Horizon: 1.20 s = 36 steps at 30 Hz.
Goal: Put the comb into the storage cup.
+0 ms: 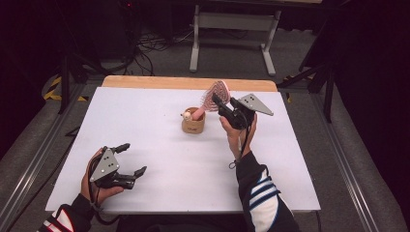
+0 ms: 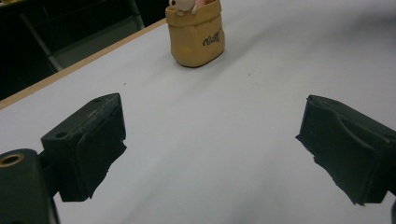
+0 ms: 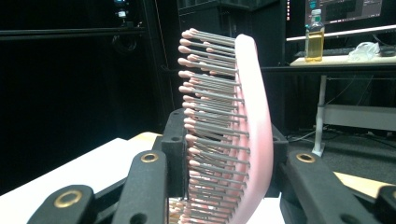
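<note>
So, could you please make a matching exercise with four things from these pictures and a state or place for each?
Things:
1. hairbrush
2. holder
3. left tongs
4. bottle

States or places:
A. open, low over the white table
B. on a far desk, holding yellow liquid
C. pink, clamped in the right tongs
D. tan, standing on the table, with the brush handle in it

Pairs: 1-C, 2-D, 3-A, 4-B
</note>
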Motion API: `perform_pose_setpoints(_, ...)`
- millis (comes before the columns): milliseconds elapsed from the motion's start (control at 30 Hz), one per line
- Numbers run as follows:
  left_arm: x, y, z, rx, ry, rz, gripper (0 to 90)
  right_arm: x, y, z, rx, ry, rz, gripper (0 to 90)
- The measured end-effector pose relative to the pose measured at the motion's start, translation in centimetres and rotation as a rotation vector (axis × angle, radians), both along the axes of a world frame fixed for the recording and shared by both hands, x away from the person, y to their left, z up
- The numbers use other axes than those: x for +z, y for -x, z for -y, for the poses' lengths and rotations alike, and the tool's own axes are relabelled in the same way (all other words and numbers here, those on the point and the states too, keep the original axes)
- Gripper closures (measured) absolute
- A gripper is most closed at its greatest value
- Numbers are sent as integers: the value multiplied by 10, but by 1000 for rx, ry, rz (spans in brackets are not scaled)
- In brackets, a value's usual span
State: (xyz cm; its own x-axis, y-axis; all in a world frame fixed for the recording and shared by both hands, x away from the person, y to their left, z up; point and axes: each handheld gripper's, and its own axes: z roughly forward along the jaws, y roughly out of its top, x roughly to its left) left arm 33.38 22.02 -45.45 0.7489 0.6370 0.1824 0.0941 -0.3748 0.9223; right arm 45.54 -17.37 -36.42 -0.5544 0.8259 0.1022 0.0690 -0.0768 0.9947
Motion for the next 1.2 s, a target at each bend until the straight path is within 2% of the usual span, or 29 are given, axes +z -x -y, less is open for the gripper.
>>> perform_pose_setpoints(833,0,0,1,-6,-12,5,81,-19,-3,-3,-6,-7,-43,646)
perform_pose_setpoints(1200,-1,0,2,-9,-17,1,81,-23,-3,5,-18,-31,-64,637)
